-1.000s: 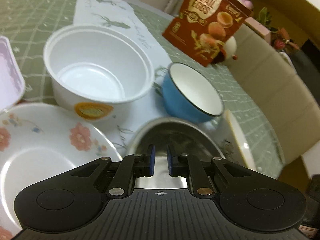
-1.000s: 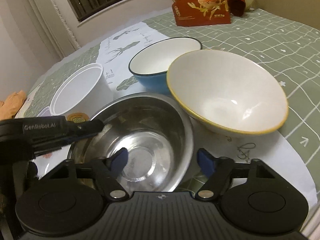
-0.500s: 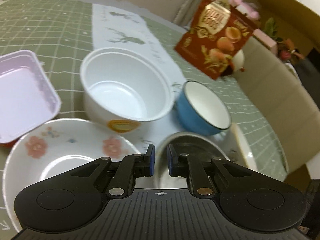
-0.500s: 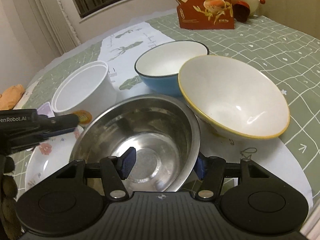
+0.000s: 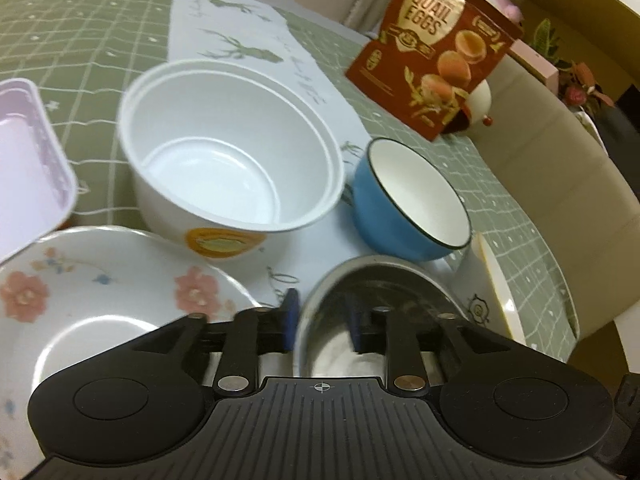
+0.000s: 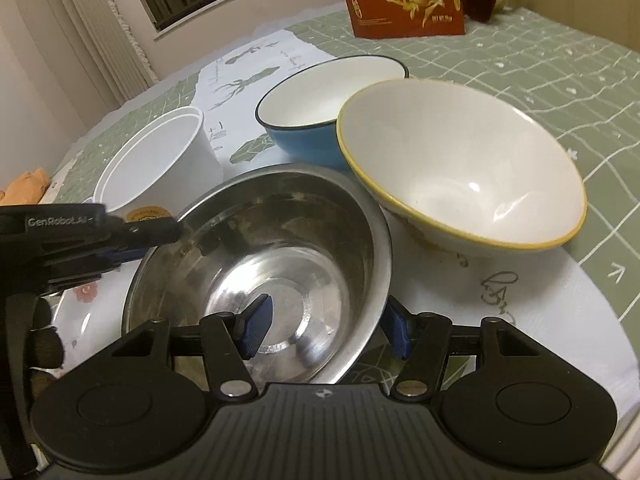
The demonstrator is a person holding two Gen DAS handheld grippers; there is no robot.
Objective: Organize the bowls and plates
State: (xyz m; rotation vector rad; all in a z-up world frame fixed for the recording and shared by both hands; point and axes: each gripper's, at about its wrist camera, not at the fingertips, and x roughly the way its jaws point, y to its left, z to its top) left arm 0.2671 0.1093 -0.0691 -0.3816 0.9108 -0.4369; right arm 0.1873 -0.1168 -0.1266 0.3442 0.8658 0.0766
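Note:
A steel bowl [image 6: 276, 264] sits tilted, partly over the floral plate [image 5: 92, 304]. My left gripper [image 5: 322, 330] is open, its jaws astride the steel bowl's [image 5: 380, 292] near rim. My right gripper [image 6: 326, 326] is open, astride the bowl's right rim, one finger inside, one outside. The left gripper also shows in the right wrist view [image 6: 160, 232] at the bowl's left rim. A white plastic tub [image 5: 232, 168], a blue bowl [image 5: 412, 200] and a white yellow-rimmed bowl [image 6: 460, 160] stand behind.
A red quail-egg bag [image 5: 436, 56] stands at the back on the green checked tablecloth [image 5: 80, 40]. A pink rectangular container [image 5: 28, 160] lies at the left. A beige chair back [image 5: 560, 160] is beyond the table's right edge.
My left gripper has opened from shut and now straddles the steel bowl's rim. My right gripper has narrowed and moved onto the bowl's right rim.

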